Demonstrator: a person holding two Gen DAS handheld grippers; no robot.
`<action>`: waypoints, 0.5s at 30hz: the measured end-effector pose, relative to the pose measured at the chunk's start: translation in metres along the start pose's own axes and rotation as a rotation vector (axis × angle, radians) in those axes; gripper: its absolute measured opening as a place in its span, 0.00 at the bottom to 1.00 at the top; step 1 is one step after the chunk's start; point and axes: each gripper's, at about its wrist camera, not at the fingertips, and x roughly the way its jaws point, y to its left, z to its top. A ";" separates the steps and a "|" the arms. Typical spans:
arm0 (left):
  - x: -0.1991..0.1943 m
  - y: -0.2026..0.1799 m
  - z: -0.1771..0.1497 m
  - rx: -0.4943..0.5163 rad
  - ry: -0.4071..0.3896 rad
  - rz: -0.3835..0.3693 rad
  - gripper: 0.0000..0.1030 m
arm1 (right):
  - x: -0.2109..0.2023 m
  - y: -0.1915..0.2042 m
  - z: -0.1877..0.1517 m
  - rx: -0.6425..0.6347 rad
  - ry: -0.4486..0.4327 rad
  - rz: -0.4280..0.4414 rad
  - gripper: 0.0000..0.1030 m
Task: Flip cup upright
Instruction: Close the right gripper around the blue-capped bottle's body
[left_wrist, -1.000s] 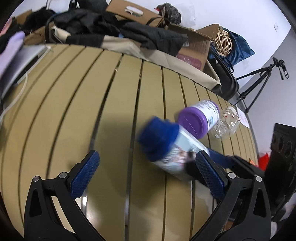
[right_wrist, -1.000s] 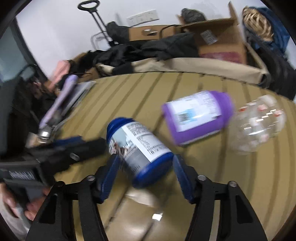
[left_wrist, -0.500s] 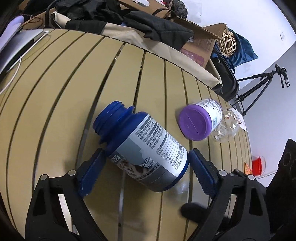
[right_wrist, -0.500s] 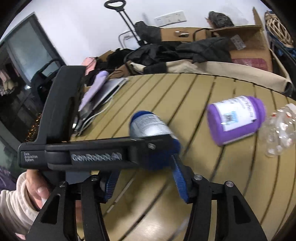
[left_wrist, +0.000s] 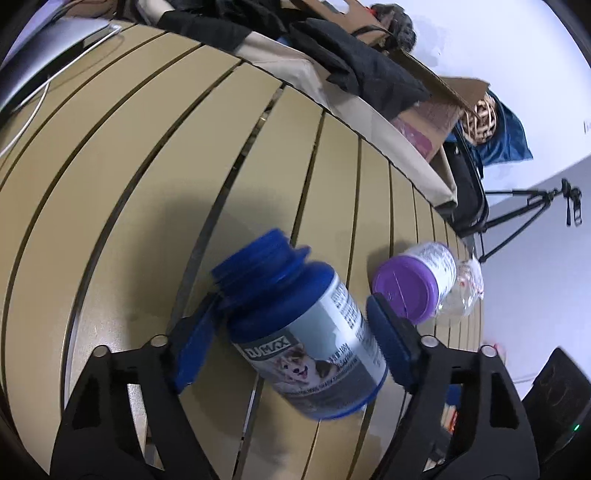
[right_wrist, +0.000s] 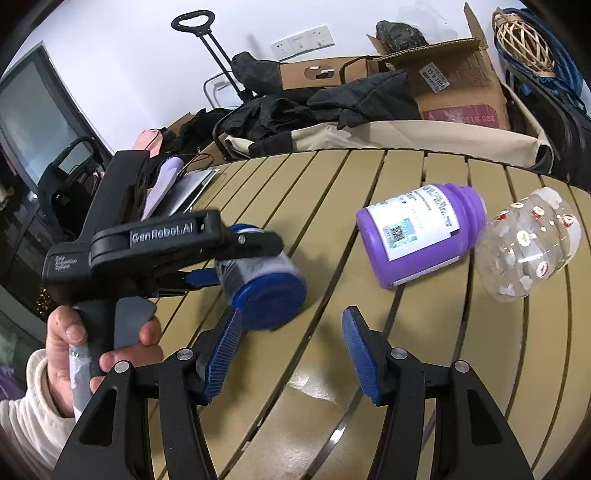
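Note:
A blue jar (left_wrist: 303, 328) with a silver label lies on its side on the slatted tan table (left_wrist: 147, 166), open mouth pointing away. My left gripper (left_wrist: 291, 332) is shut on the blue jar, its pads on both sides of the body. The jar (right_wrist: 266, 284) also shows in the right wrist view, held by the left gripper (right_wrist: 207, 273), base toward the camera. My right gripper (right_wrist: 291, 354) is open and empty, just in front of the jar's base.
A purple jar (right_wrist: 421, 232) and a clear patterned jar (right_wrist: 524, 243) lie on their sides to the right. Cardboard boxes (right_wrist: 458, 74), dark clothes and a beige bag (right_wrist: 406, 133) line the far edge. A laptop (right_wrist: 188, 188) sits at the far left.
The right gripper has let go of the blue jar and pulled back. The left gripper has closed on the jar from the other side.

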 end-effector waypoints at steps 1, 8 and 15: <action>0.004 -0.001 -0.001 0.001 0.018 -0.011 0.72 | -0.001 -0.001 0.001 0.004 -0.004 -0.004 0.61; 0.003 -0.007 -0.002 0.055 0.020 -0.015 0.59 | -0.019 -0.015 0.015 0.049 -0.054 -0.090 0.61; -0.025 -0.002 0.004 0.151 -0.105 0.040 0.59 | -0.010 0.007 0.063 0.054 -0.046 0.009 0.69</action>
